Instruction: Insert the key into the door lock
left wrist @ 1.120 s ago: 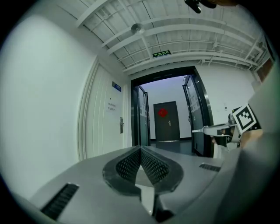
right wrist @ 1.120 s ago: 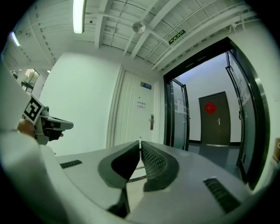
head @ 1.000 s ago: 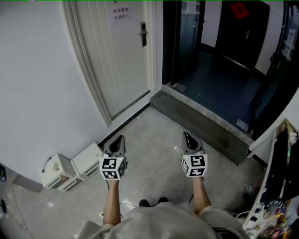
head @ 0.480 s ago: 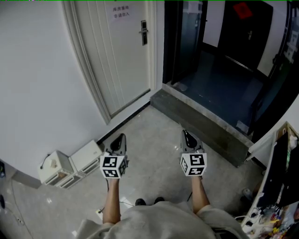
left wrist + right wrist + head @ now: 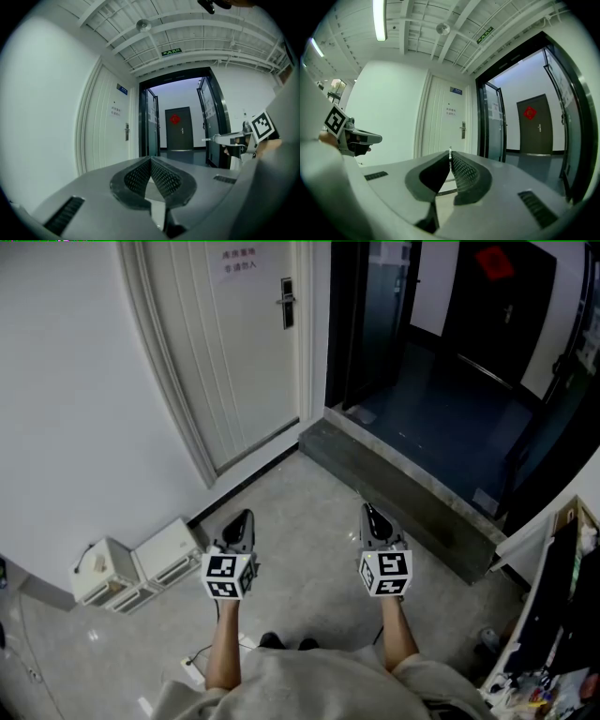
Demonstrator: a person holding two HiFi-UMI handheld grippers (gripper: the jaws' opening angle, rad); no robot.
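Observation:
The white door (image 5: 234, 343) stands ahead on the left, with its dark lock plate and handle (image 5: 287, 292) high up and a paper notice (image 5: 240, 263) above. My right gripper (image 5: 367, 512) is shut on a thin metal key (image 5: 450, 153), whose tip sticks up between the pads. It points level toward the lock (image 5: 463, 130), still far from it. My left gripper (image 5: 242, 518) is shut with nothing between its jaws, beside the right one. The lock (image 5: 126, 132) also shows in the left gripper view.
Two white boxes (image 5: 141, 563) sit on the floor against the left wall. A grey raised step (image 5: 403, 491) leads through dark glass doors (image 5: 375, 315) to a hallway with a dark door (image 5: 487, 296). A cluttered rack (image 5: 562, 615) stands at the right.
Both grippers and the person have moved forward toward the door; the floor boxes have slid left and down in the view. Both grips look the same.

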